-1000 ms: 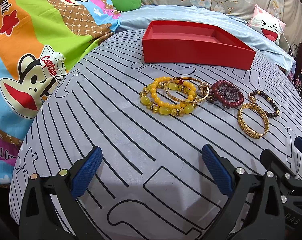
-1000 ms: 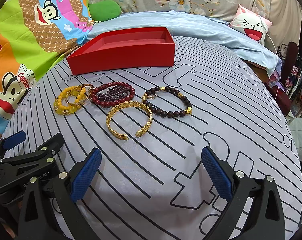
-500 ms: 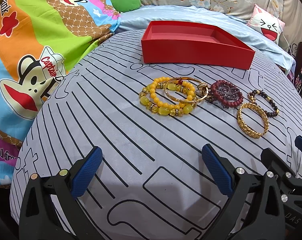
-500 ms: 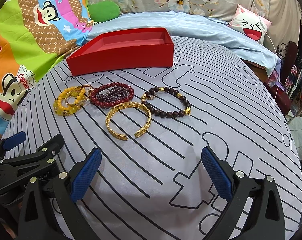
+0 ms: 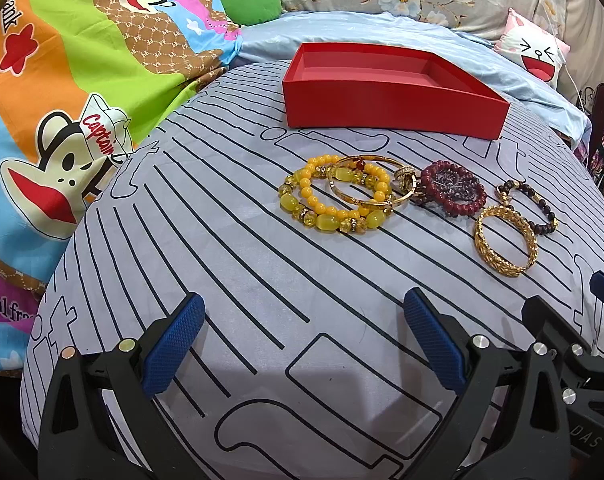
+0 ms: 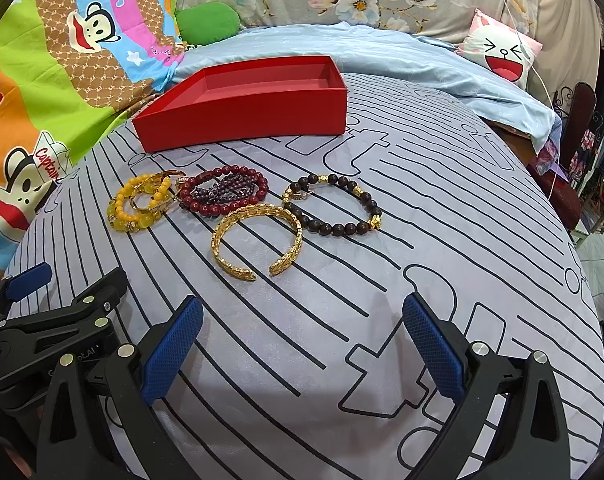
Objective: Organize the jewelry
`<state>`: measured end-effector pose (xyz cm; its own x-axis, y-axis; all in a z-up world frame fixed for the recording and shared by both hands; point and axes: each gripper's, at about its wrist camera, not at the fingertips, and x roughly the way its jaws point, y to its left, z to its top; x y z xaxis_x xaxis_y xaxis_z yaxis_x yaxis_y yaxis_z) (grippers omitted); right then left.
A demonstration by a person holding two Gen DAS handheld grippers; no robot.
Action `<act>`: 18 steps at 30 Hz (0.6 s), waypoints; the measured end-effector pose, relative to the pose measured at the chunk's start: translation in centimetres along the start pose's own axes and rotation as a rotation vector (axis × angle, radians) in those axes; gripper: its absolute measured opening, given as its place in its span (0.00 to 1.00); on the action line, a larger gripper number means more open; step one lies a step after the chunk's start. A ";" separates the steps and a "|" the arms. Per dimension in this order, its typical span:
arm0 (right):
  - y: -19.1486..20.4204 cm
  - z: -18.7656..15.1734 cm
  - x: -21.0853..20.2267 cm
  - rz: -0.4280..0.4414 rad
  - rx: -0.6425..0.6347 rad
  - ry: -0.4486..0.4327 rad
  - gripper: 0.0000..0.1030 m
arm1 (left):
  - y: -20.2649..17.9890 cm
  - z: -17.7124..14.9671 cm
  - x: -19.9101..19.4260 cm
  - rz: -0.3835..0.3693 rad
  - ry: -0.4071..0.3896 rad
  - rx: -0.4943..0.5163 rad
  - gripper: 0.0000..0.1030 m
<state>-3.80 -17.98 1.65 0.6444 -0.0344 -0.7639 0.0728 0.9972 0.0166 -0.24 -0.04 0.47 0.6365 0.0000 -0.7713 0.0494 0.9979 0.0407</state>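
Red tray (image 5: 390, 114): empty, on the striped bedsheet (image 5: 261, 280) at the far side. Yellow bead bracelets (image 5: 334, 200) with thin gold bangle (image 5: 372, 188) overlapping them: nearer, left end of row. Dark red bead bracelet (image 6: 223, 196): just beside them. Open gold cuff (image 6: 255, 242) and brown bead bracelet (image 6: 334, 208): right end, touching. Left gripper (image 5: 302, 344) and right gripper (image 6: 297, 344): jaws released wide, holding nothing, over bare sheet short of the jewelry.

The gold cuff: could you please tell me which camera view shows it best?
The right wrist view. There the gold cuff lies near the centre, its open gap and both ends facing the camera. In the left wrist view the cuff sits far right, foreshortened, and its gap is not clearly visible.
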 end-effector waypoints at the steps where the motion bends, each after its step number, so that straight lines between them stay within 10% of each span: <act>1: 0.0 0.0 0.0 0.000 0.000 0.000 0.94 | 0.0 0.0 0.0 0.000 0.000 0.000 0.92; 18: 0.0 0.0 0.0 -0.002 0.001 -0.003 0.94 | 0.0 0.0 0.0 0.001 -0.002 0.001 0.92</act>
<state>-3.81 -17.97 1.68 0.6465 -0.0363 -0.7620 0.0750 0.9971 0.0161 -0.26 -0.07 0.48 0.6377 0.0007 -0.7703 0.0496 0.9979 0.0420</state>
